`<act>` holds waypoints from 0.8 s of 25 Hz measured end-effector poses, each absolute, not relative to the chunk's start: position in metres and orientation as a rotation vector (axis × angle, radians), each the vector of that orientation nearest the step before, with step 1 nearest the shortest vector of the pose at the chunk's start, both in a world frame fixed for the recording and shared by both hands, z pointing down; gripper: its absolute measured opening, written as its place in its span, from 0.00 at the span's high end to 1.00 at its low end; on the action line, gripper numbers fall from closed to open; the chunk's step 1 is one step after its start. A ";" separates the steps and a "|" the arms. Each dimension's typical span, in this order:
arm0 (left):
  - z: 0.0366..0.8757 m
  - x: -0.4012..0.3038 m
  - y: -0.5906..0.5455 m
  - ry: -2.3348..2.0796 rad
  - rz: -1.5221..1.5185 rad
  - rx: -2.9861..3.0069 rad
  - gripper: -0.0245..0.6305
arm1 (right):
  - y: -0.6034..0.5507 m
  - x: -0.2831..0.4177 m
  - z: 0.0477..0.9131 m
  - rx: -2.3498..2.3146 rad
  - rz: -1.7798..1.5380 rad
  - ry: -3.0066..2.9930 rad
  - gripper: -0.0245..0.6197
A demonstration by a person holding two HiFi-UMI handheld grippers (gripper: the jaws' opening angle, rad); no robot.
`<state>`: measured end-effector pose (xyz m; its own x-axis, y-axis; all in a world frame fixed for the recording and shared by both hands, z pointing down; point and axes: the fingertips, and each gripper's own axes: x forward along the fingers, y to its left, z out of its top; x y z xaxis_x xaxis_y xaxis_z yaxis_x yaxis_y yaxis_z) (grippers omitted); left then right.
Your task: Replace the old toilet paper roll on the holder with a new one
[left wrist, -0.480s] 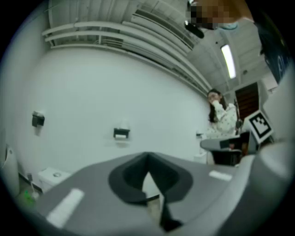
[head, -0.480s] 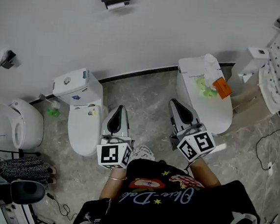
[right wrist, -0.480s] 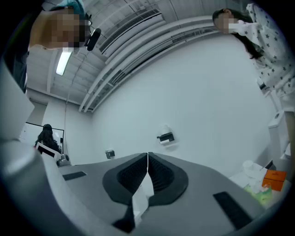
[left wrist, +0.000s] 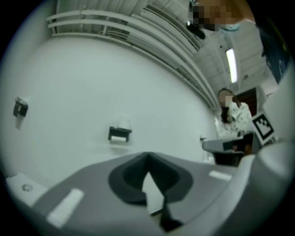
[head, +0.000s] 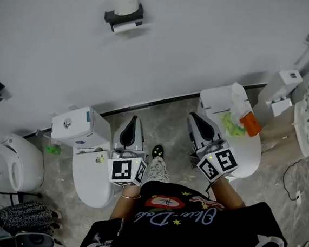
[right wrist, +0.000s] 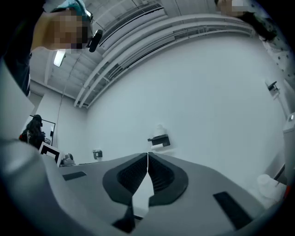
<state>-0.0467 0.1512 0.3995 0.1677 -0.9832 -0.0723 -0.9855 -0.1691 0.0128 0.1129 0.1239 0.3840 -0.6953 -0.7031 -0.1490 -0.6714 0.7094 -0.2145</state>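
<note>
The black wall-mounted paper holder (head: 122, 19), with a white toilet paper roll (head: 126, 2) resting on top, hangs high on the white wall, well apart from both grippers. Reaching that far up could knock the loose roll off, and neither gripper can take it until its jaws part. The left gripper (head: 132, 119) and right gripper (head: 192, 117) are held side by side before the person's waist, roughly level, pointing at the wall. Both have their jaws together with nothing between.

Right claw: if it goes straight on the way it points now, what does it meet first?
Probably the white wall, close beside the paper holder; nothing stands nearer in that line, though depth is hard to judge.
</note>
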 end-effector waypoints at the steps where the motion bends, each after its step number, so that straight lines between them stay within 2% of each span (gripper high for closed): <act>1: 0.393 -0.055 0.126 1.975 0.098 -2.373 0.97 | 0.100 0.103 0.379 -1.105 -0.203 2.689 0.94; 8: 0.362 -0.113 -0.021 1.873 0.104 -2.414 0.97 | -0.041 0.038 0.352 -1.169 -0.172 2.665 0.94; 16: 0.363 -0.130 -0.085 1.909 0.084 -2.429 0.97 | -0.108 0.014 0.347 -1.161 -0.203 2.691 0.94; 18: 0.365 -0.135 -0.095 1.947 0.138 -2.449 0.97 | -0.118 0.013 0.346 -1.150 -0.211 2.697 0.94; 20: 0.372 -0.143 -0.108 2.012 0.333 -2.531 0.97 | -0.126 0.016 0.345 -1.150 -0.207 2.699 0.94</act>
<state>-0.1427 -0.1083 0.3720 0.2149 -0.9723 -0.0916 -0.9500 -0.2299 0.2113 0.0164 -0.1261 0.3448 -0.6772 -0.7246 -0.1280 -0.6965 0.6874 -0.2059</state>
